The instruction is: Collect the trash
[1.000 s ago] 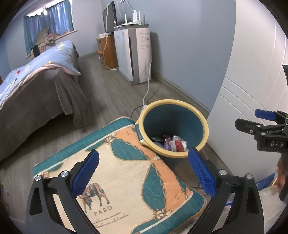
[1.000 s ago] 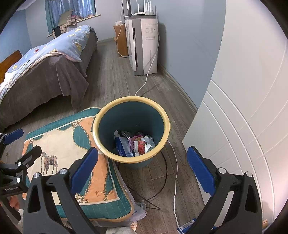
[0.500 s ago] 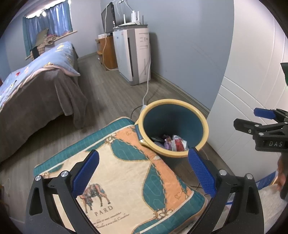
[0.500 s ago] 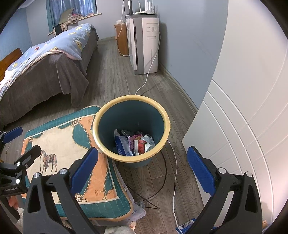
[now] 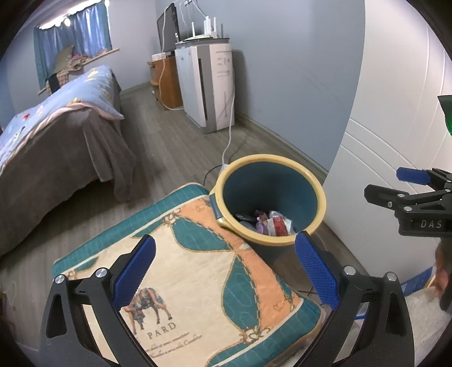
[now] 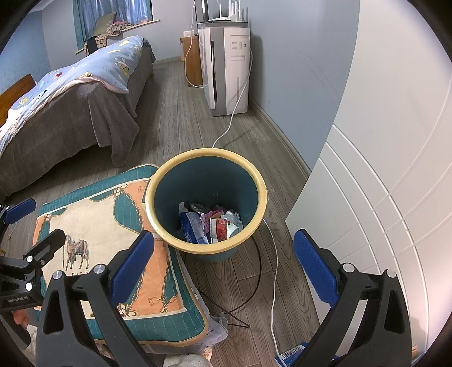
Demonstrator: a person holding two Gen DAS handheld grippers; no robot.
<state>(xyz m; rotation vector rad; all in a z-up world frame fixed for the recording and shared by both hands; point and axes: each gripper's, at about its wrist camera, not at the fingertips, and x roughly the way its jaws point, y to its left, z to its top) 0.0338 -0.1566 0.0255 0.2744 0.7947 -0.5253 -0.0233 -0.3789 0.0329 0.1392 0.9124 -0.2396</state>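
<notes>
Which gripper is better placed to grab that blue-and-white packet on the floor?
Right. The packet lies just under the open right gripper, by the white cable; the open left gripper hovers over the cushion.

Pale blue walls (image 6: 296, 70) and a grey plank floor (image 6: 180, 124). Left of the white appliance (image 6: 226, 70) against the wall stands a bed (image 6: 70, 93); behind it, a curtained window (image 6: 113, 11). A wooden cabinet (image 6: 192, 62), perhaps a desk, sits beyond the appliance.

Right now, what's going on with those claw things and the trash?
Left gripper and right gripper: jaws open, empty. Wastebasket on floor, wrappers inside. Patterned cushion against its rim; cables around its base.
</notes>
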